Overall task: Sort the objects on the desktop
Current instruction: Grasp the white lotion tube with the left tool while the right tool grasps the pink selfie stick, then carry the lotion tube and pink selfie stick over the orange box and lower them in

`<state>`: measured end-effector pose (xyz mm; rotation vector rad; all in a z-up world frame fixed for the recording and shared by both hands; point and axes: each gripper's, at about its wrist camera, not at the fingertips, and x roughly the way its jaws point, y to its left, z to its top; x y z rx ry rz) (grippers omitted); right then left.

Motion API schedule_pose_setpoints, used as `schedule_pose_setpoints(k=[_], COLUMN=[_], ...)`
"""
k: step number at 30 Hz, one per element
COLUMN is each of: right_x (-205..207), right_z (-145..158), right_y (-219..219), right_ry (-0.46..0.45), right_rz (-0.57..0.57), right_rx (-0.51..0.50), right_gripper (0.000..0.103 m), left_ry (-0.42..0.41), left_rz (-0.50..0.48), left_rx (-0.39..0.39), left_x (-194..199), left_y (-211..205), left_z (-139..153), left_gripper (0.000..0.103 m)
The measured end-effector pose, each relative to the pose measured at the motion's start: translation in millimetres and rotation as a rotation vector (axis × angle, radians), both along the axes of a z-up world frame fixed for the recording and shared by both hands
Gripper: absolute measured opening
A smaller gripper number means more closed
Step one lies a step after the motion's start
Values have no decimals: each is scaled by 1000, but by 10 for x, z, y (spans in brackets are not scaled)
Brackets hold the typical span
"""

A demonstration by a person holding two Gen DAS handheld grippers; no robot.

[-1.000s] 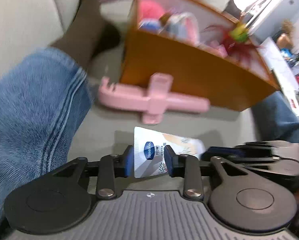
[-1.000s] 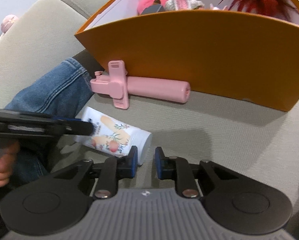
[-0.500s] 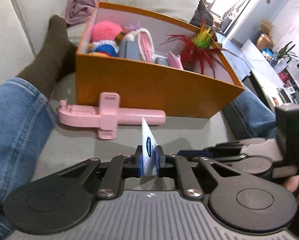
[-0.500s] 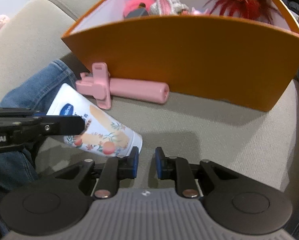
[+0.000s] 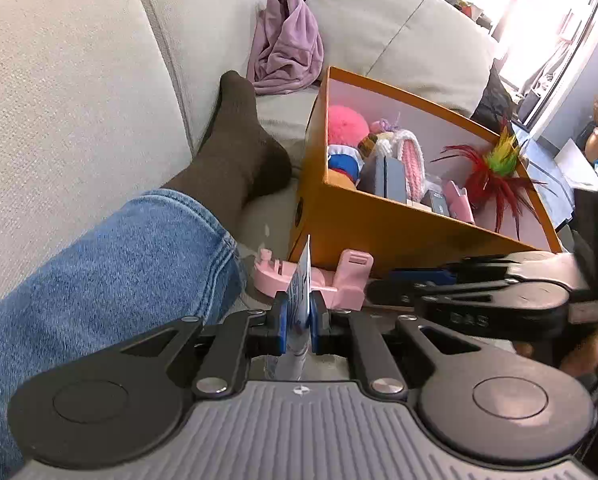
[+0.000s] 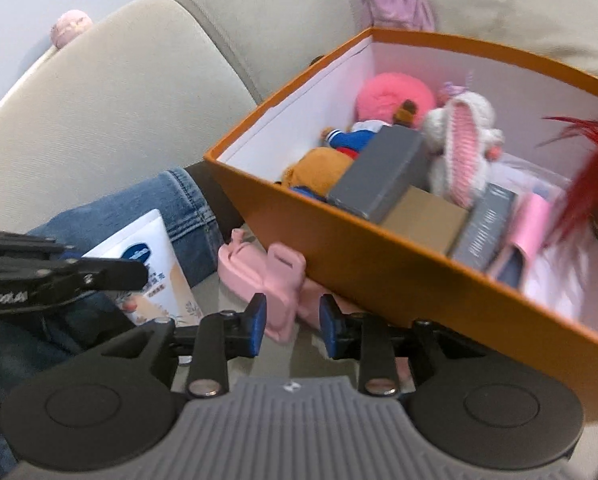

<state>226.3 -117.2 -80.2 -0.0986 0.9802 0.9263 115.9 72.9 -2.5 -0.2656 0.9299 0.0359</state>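
My left gripper [image 5: 299, 320] is shut on a white Vaseline tube [image 5: 302, 284], held off the sofa and seen edge-on. In the right wrist view the same tube [image 6: 155, 260] shows its printed face behind a black finger [image 6: 99, 274] of that gripper. My right gripper [image 6: 293, 322] hovers over a pink plastic clip tool [image 6: 267, 280]. The tool lies on the seat against the orange box [image 6: 339, 256]. The right jaws are opening; the tool sits below the gap, untouched by the pads. From the left wrist, the right gripper [image 5: 383, 286] reaches in beside the tool [image 5: 343, 280].
The orange box [image 5: 379, 232] holds plush toys, grey boxes and a red feather toy [image 5: 487, 176]. A person's leg in jeans [image 5: 119, 272] with a dark sock [image 5: 235, 148] lies left of the box. A purple cloth [image 5: 287, 52] rests against the sofa back.
The left gripper closed on the tube and lifted it off the seat, turning it edge-on. The right gripper swung toward the box, over the pink tool, and its jaws widened.
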Motion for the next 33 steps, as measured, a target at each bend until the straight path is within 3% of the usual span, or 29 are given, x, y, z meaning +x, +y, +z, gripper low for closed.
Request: schedule_pose_setpoints(k=[4, 8, 15, 18, 22, 30, 33], right_x=[76, 36, -363, -554, -563, -354, -286], right_z=[-89, -94, 102, 138, 125, -34, -76], right_y=[105, 167, 176, 260, 343, 378, 394], right_ry=[60, 54, 37, -52, -99, -10, 12], right_rz=[10, 19, 117, 150, 156, 79, 48], right_rx=[18, 23, -3, -42, -51, 29, 49], right_gripper=[29, 30, 16, 16, 17, 22, 28], left_ry=[5, 5, 7, 4, 1, 1, 0], left_rz=[0, 17, 48, 56, 62, 87, 93], left_rx=[-17, -39, -51, -44, -45, -58, -54], left_x=[44, 48, -10, -19, -43, -101, -99], left_y=[51, 107, 156, 141, 149, 217, 237], left_z=[-58, -113, -123, -135, -137, -165, -173], left_gripper=[12, 11, 11, 11, 11, 11, 11])
